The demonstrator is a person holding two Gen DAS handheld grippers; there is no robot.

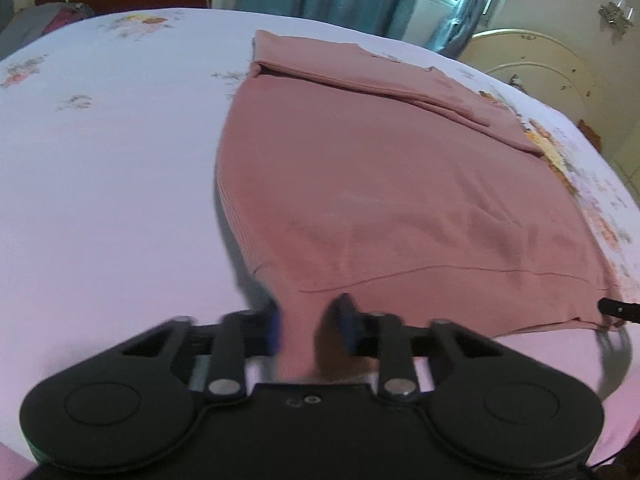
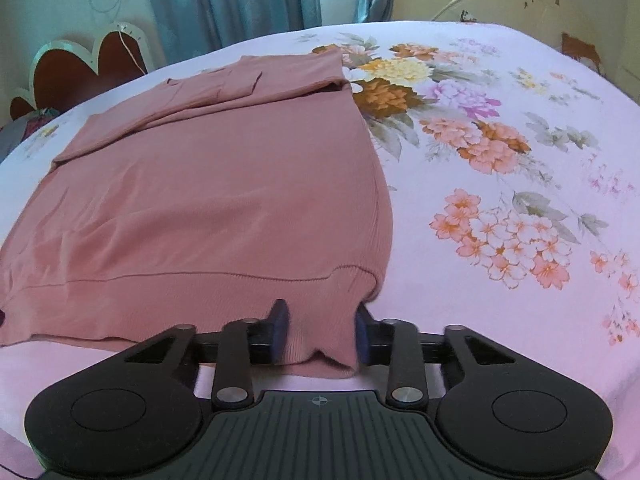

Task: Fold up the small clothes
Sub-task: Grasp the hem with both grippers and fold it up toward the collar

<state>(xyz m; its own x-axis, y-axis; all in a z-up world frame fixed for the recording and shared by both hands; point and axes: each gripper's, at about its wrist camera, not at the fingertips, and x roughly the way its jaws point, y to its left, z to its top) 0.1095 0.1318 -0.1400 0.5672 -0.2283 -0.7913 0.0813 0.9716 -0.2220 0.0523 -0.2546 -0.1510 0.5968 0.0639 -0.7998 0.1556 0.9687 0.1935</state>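
- Pink knit top [image 2: 224, 184] lies flat on the flowered bed sheet [image 2: 500, 152], hem toward both cameras.
- Far end: sleeves [image 1: 360, 76] already folded in across the body.
- Left tongs [image 1: 308, 324] clamped on the hem's left corner; cloth bunched between the blue pads.
- Right tongs [image 2: 320, 332] clamped on the hem's right corner likewise.
- Judgement: roughly midway. Sleeve folds done; the lengthwise fold, hem up to the far end, is not yet done.

Matt ribbed-knit sweater [image 2: 224, 200] (soft cloth)
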